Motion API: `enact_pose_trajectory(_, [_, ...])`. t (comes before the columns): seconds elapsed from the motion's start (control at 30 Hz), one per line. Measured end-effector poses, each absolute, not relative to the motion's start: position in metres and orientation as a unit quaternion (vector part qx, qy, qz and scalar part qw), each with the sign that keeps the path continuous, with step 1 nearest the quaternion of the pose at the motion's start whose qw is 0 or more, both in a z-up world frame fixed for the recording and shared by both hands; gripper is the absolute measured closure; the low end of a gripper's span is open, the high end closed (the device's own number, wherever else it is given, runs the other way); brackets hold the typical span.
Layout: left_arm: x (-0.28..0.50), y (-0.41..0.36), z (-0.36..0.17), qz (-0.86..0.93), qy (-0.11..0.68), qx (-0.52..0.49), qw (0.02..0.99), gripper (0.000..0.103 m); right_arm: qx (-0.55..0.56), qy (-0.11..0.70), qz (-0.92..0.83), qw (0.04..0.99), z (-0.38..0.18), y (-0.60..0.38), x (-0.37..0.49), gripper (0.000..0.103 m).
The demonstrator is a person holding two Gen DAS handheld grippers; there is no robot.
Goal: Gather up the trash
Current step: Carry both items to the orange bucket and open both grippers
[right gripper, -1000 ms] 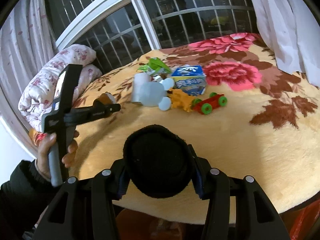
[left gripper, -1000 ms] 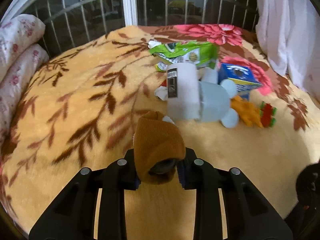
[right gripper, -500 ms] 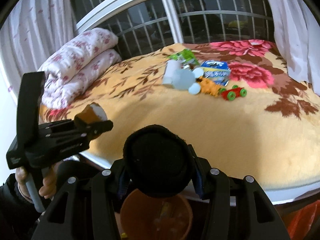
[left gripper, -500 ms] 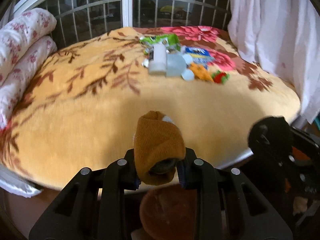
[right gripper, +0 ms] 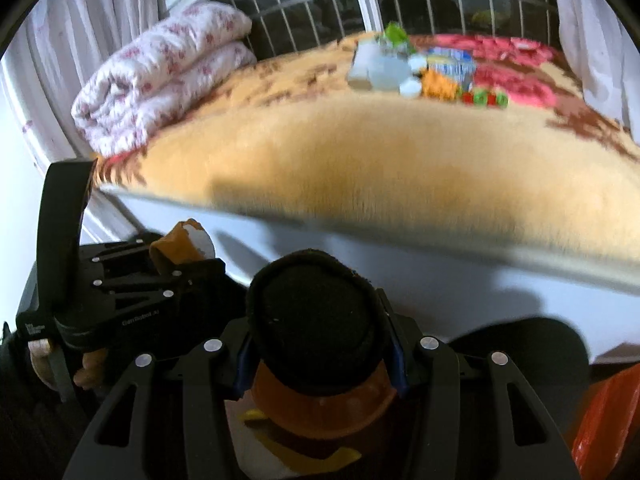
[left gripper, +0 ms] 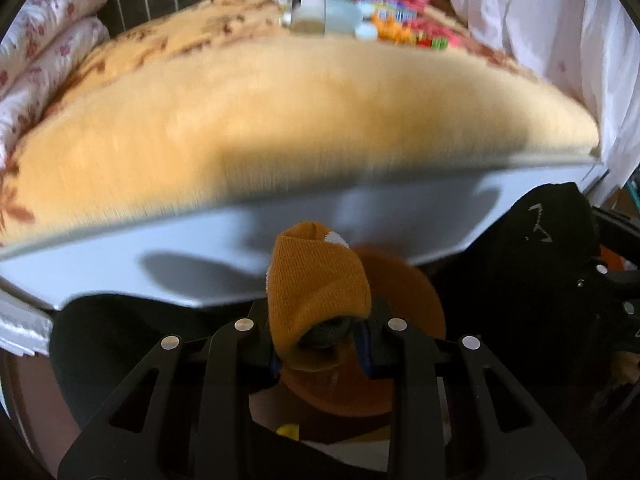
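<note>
Left wrist view: one left tool (left gripper: 320, 340) is clamped on one rolled orange sock (left gripper: 316, 280), its open cuff facing the camera. Under it sits one orange bin (left gripper: 404, 304), mostly covered by the sock and tool. At right is the black sock (left gripper: 548, 240) carried by the other tool. The bed (left gripper: 280, 120) wears a yellow plush blanket with brown leaves; its white side panel runs below. One small heap of litter and toys (left gripper: 344, 16) lies at the far edge, too blurred to count. A barred window and a white curtain stand behind.

Right wrist view: one right tool (right gripper: 318, 340) grips one rolled black sock (right gripper: 316, 312) above the orange bin's rim (right gripper: 332, 408), with yellow scraps inside. The left tool (right gripper: 176, 256), held by a hand (right gripper: 90, 372), appears at left with the orange sock (right gripper: 180, 244). One folded floral quilt (right gripper: 160, 76) rests on the bed (right gripper: 380, 160). The heap (right gripper: 416, 72) is smeared. A red object at the lower right is cut off.
</note>
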State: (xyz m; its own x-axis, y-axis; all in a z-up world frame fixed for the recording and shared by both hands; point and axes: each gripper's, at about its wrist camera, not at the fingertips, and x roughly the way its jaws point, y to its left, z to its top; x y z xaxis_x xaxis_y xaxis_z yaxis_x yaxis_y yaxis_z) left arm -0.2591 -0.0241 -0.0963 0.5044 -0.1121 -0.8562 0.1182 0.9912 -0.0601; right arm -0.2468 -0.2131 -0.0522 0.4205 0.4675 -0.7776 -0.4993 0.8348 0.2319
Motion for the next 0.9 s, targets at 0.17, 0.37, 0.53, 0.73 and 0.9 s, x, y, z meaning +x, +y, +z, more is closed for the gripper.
enact_pose_trajectory(0.17, [-0.256, -0.029, -0.145, -0.086, 0.546, 0.016, 0.833, 0.077, -0.039, 0.498, 0.288, 0.817, -0.093, -0.206, -0.244, 0.053])
enact_pose_trajectory(0.37, [-0.244, -0.028, -0.177, -0.095, 0.585, 0.024, 0.805, 0.077, -0.051, 0.546, 0.283, 0.787, -0.138, -0.196, -0.230, 0.053])
enact_pose_trajectory(0.53, [-0.238, -0.029, -0.189, -0.094, 0.604, 0.020, 0.791, 0.076, -0.046, 0.566, 0.285, 0.772, -0.150, -0.195, -0.220, 0.053])
enact_pose_trajectory(0.73, [-0.242, -0.026, -0.195, -0.094, 0.613, 0.019, 0.784, 0.076, -0.047, 0.580, 0.284, 0.762, -0.159, -0.188, -0.218, 0.053])
enact_pose_trajectory(0.9, [-0.239, -0.024, -0.196, -0.092, 0.613, 0.024, 0.784, 0.069, -0.047, 0.589, 0.288, 0.754, -0.167, -0.187, -0.213, 0.040])
